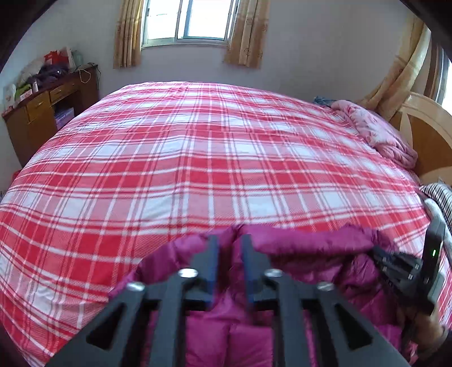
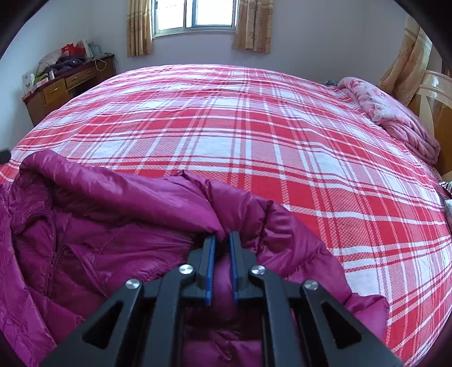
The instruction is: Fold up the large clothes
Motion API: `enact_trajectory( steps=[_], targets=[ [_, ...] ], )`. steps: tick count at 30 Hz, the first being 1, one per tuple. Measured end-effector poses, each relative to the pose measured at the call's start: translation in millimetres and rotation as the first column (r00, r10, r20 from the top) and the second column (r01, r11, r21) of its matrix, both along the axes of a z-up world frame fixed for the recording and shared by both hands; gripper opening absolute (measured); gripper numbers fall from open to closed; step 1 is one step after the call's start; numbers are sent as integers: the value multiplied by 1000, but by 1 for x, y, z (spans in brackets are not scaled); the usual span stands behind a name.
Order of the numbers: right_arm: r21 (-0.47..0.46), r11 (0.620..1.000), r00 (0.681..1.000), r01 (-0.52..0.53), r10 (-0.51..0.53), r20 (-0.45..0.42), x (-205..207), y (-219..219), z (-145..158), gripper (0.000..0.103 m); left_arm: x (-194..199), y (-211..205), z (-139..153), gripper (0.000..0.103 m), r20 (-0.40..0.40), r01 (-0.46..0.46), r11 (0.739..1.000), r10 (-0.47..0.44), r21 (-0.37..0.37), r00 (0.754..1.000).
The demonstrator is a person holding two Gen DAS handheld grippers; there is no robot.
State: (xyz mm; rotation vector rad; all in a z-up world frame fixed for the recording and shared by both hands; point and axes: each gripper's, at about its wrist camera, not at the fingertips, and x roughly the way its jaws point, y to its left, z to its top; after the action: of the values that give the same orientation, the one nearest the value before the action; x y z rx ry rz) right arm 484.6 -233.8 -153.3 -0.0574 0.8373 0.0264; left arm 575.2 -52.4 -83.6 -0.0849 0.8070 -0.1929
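Note:
A magenta puffer jacket (image 2: 93, 225) lies bunched at the near edge of a bed with a red and white plaid sheet (image 2: 254, 135). My right gripper (image 2: 222, 238) is shut on a fold of the jacket's upper edge, fabric pinched between its blue pads. In the left wrist view my left gripper (image 1: 229, 240) is shut on the jacket (image 1: 305, 242) at its top edge. The right gripper (image 1: 401, 265) shows at the right of that view, gripping the same edge.
A rolled pink quilt (image 1: 378, 132) lies at the bed's right side by a wooden headboard (image 1: 429, 132). A wooden desk (image 1: 42, 113) with clutter stands at the far left. A curtained window (image 1: 186, 19) is on the far wall.

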Motion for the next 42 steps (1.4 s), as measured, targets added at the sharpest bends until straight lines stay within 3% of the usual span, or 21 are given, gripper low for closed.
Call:
enact_trajectory(
  steps=[1, 2, 4, 6, 12, 17, 22, 25, 27, 29, 32, 37, 42],
  targets=[
    [4, 1000, 1000, -1, 1, 0, 0, 0, -1, 11, 5, -5, 2, 74, 9, -16, 1000, 16, -7, 1000],
    [9, 1000, 1000, -1, 1, -2, 0, -1, -1, 11, 8, -10, 5, 86, 39, -42, 999, 42, -12, 998],
    [19, 1000, 1000, -3, 3, -1, 0, -2, -2, 11, 14, -22, 7, 86, 74, -49, 999, 50, -19, 996],
    [37, 999, 1000, -4, 4, 4, -1, -4, -3, 11, 25, -41, 2, 86, 44, -24, 999, 25, -25, 999],
    [85, 996, 1000, -7, 6, 14, -4, -10, -4, 11, 32, -77, -17, 86, 41, -13, 991, 7, 131, 999],
    [114, 993, 1000, -10, 8, 17, -5, -13, -4, 11, 26, -67, -50, 86, -59, -26, 988, 35, 154, 998],
    [134, 991, 1000, -25, 23, 18, -8, -16, 0, 14, 25, -57, -80, 86, -142, -37, 991, 56, 127, 988],
    [219, 976, 999, 11, -18, 33, -22, -30, 16, 24, 22, -59, -79, 86, -130, -37, 991, 54, 129, 990],
    [250, 967, 996, 40, -59, 70, -32, -34, 32, 48, 22, -58, -78, 86, -127, -30, 992, 45, 121, 991],
    [240, 968, 989, 76, -104, 105, -35, -29, 49, 50, 22, -59, -79, 86, -127, -27, 992, 42, 123, 991],
    [278, 960, 993, 44, -72, 92, -18, -10, 61, 50, 22, -59, -80, 86, -122, -26, 991, 42, 130, 992],
    [192, 981, 1000, -24, 22, 12, 19, 32, 32, 49, 22, -58, -85, 86, -101, -18, 990, 32, 136, 994],
    [197, 980, 999, -22, 26, -19, 18, 32, 4, 47, 26, -58, -90, 87, -105, -12, 991, 26, 133, 994]
  ],
)
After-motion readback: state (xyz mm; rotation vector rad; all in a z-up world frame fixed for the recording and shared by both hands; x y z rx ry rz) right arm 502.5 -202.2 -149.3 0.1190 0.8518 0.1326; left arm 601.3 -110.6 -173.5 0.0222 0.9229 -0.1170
